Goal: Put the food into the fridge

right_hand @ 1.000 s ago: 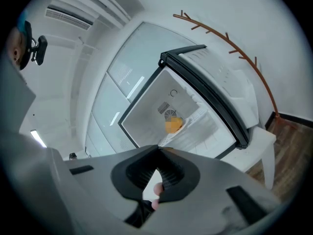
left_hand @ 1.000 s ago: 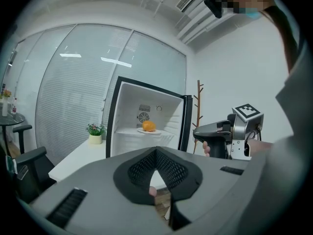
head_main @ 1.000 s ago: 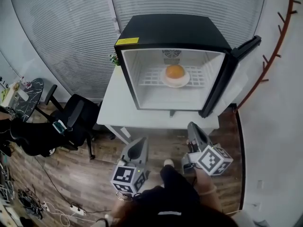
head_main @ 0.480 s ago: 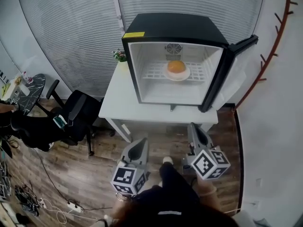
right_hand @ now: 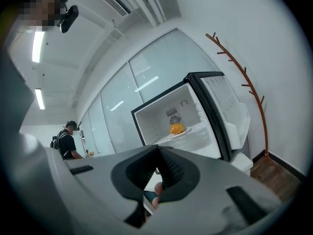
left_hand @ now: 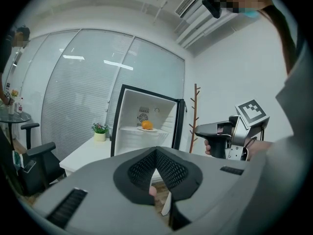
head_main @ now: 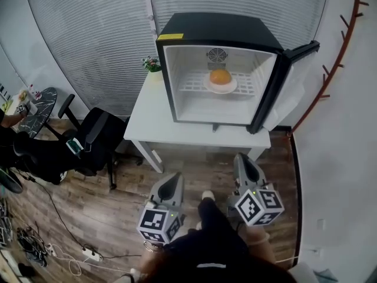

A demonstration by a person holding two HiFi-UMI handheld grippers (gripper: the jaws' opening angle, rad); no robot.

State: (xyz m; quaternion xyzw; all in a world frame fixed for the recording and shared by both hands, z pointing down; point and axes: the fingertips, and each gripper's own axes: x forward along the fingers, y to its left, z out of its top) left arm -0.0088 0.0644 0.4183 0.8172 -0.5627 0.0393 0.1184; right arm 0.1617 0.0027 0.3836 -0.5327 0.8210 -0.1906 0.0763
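The food [head_main: 220, 76] sits on its plate [head_main: 230, 88] inside the open fridge [head_main: 218, 31]. The left gripper [head_main: 171, 180] and right gripper [head_main: 243, 161] have their jaws pressed together (nothing held) — both stand well back from the fridge.

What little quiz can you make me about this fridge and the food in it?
1. True or false: the fridge door stands open.
2. Where is the orange food? A on the floor; B on a plate on the fridge's shelf; C on the chair.
3. Fill in: the little plant stands on the table, on the fridge's ___ side in the head view.
Key: 1 true; 2 B; 3 left.
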